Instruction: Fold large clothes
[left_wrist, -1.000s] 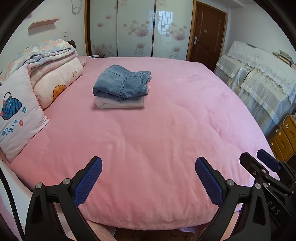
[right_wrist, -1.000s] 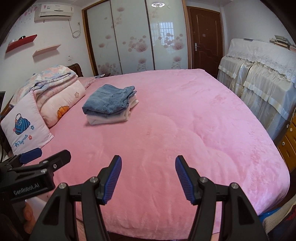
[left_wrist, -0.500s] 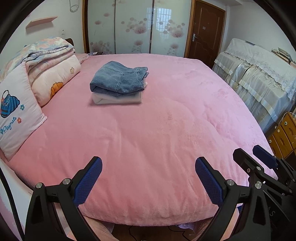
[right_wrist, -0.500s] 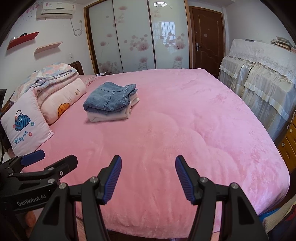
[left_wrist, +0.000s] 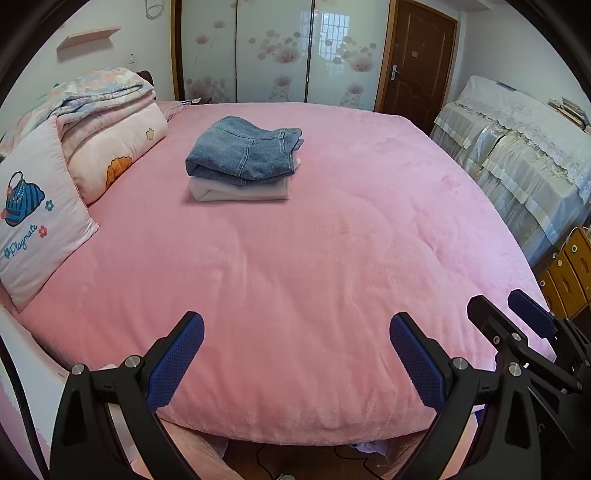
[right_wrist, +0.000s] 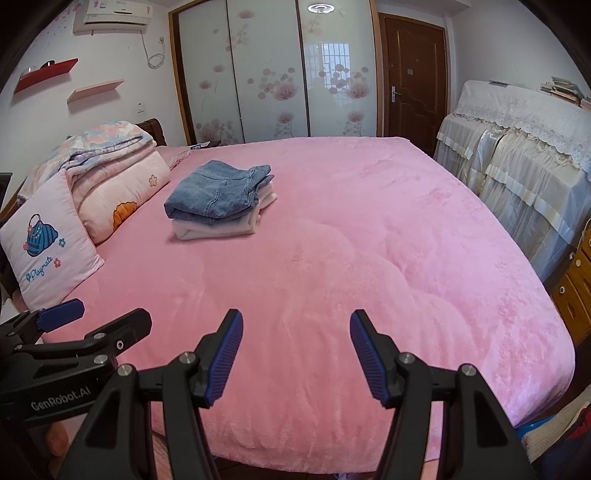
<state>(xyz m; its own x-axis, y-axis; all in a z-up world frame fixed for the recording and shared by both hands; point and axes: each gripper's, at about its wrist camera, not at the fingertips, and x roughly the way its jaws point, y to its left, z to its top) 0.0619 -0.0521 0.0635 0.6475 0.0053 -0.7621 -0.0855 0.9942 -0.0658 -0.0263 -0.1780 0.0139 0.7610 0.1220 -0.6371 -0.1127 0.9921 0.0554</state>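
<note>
The pink bed (left_wrist: 295, 295) lies bare in front, and almost nothing has shifted in the last second. The folded jeans (left_wrist: 243, 151) sit on a folded white garment (left_wrist: 240, 190) well up the bed, so the folding looks finished. Left gripper (left_wrist: 295, 363) and right gripper (right_wrist: 296, 356) hover near the bed's edge, fingers spread, holding nothing.

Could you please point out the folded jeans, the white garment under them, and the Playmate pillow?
Folded jeans (left_wrist: 242, 153), left wrist view, on the top denim panel.
White garment (left_wrist: 240, 191), left wrist view, on its front folded edge beneath the jeans.
Playmate pillow (right_wrist: 46, 247), right wrist view, on the front face below the handbag print.
</note>
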